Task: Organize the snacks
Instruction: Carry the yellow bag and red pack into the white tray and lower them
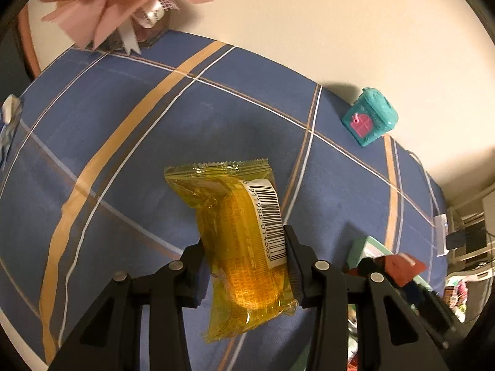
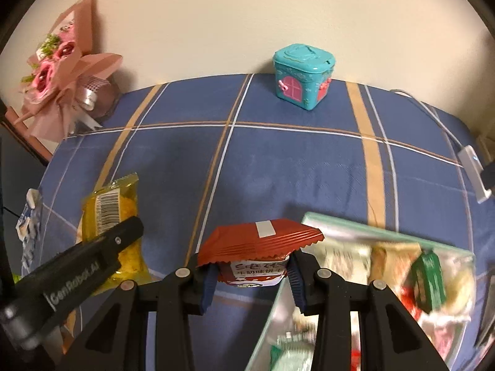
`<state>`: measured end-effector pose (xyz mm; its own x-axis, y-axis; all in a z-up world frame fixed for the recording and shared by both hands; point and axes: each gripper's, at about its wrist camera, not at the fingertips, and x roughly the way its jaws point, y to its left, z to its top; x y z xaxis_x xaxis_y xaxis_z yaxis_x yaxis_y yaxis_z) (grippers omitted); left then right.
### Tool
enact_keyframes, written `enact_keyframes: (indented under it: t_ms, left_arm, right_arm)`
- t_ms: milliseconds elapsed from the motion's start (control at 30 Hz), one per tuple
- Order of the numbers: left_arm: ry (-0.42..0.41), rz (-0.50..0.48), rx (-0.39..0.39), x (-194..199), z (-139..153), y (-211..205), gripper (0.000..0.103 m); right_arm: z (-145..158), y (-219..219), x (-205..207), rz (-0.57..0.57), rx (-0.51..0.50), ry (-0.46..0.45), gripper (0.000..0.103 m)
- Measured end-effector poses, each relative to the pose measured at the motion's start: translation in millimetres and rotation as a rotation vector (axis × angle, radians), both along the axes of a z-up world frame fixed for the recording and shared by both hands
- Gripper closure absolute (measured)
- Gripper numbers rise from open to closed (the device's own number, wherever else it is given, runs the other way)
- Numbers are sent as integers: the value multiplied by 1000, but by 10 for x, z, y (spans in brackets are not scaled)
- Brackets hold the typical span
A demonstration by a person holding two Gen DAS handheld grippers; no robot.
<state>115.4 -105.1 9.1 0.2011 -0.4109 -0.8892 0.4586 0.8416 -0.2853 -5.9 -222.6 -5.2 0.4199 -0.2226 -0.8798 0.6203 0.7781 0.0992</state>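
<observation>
Midway, I judge: left gripper (image 1: 246, 266) fingers grasp the yellow snack (image 1: 244, 238), right gripper (image 2: 250, 273) fingers grasp the red packet (image 2: 258, 247); the box (image 2: 386, 232) near right already holds several.

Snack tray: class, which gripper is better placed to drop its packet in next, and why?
Right. The right gripper holds the red biscuit packet beside the snack tray. The left gripper holds the yellow packet farther away.

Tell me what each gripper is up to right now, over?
Left gripper shut on yellow snack pack. Right gripper shut on red snack pack, beside snack tray. Nothing blocking.
</observation>
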Motion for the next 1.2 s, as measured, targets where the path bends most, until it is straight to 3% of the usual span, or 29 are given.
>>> enact_keyframes:
  t_ms: [167, 700, 1200]
  left_arm:
    - [-6, -28, -14, -249, 123, 96, 59]
    - [-10, -179, -54, -1073, 338, 107, 59]
    - [-18, -341, -59, -1777, 362, -258, 59]
  right_arm:
    - [145, 189, -296, -24, 6, -11, 61]
    - [276, 171, -1378, -195, 18, -35, 61]
    - [542, -333, -2326, -409, -46, -81, 61]
